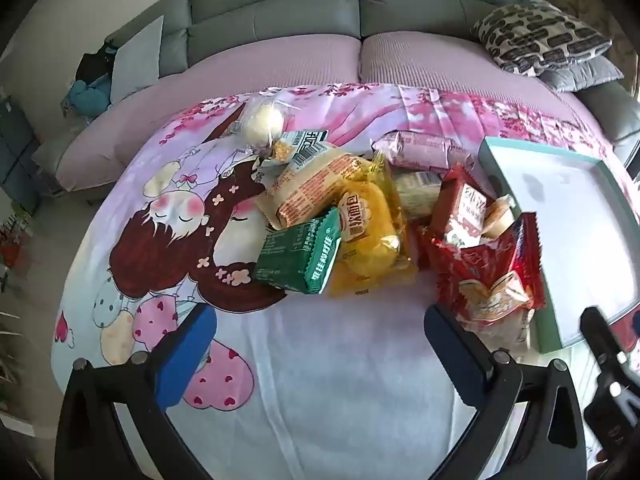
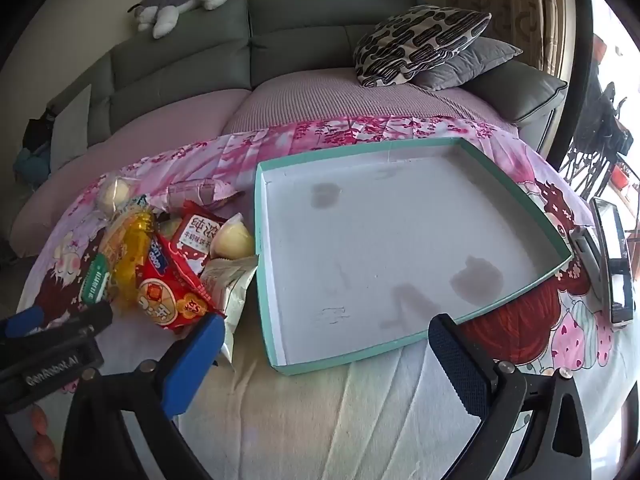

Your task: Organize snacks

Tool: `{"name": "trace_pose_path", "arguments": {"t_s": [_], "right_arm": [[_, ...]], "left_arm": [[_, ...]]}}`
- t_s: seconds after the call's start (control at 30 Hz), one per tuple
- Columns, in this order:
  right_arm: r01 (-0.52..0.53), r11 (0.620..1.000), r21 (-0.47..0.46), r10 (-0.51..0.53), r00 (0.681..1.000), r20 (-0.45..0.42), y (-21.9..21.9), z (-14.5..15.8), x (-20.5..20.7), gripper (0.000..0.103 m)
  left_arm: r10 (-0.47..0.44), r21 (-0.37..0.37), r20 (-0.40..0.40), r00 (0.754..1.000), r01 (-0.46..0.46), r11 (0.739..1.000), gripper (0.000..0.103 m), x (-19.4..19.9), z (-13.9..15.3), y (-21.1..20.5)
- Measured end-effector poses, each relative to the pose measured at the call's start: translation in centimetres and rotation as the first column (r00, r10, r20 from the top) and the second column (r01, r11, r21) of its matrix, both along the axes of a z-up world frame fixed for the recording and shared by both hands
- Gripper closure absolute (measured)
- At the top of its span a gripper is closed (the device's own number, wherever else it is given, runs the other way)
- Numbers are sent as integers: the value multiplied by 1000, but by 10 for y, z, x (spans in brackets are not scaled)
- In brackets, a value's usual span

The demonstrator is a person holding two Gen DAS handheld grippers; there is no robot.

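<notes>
A heap of snack packets lies on a cartoon-print cloth: a green packet, a yellow bag, an orange-beige packet, a pink packet, red packets and a round white bun. Right of the heap stands a shallow teal-rimmed box with nothing in it. My left gripper hovers open in front of the heap, nothing between its blue pads. My right gripper is open over the near edge of the box, the red packet beside its left finger.
A grey sofa with a pink cover runs behind the table, with patterned and grey cushions at its right end and a plush toy on its back. A phone on a stand sits at the table's right edge.
</notes>
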State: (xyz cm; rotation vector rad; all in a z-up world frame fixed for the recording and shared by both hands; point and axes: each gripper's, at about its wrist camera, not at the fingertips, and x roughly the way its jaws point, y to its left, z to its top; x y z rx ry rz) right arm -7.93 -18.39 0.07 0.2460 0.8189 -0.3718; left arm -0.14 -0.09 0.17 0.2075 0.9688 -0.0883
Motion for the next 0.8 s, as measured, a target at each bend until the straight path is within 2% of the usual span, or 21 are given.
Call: {"name": "trace_pose_path", "arguments": {"t_s": [0.17, 0.33, 0.8], "right_arm": [[-5, 1000, 0, 5, 1000, -17, 4, -10, 0, 0], [1, 1000, -7, -1, 1000, -16, -3, 5, 0, 0], [15, 1000, -13, -16, 1000, -10, -4, 4, -2, 0]], "left_arm": [[-20, 2, -38, 999, 20, 1000, 0, 4, -10, -2], [-24, 57, -48, 999, 27, 998, 0, 7, -12, -3], [-13, 35, -59, 998, 15, 999, 0, 8, -12, 1]]}}
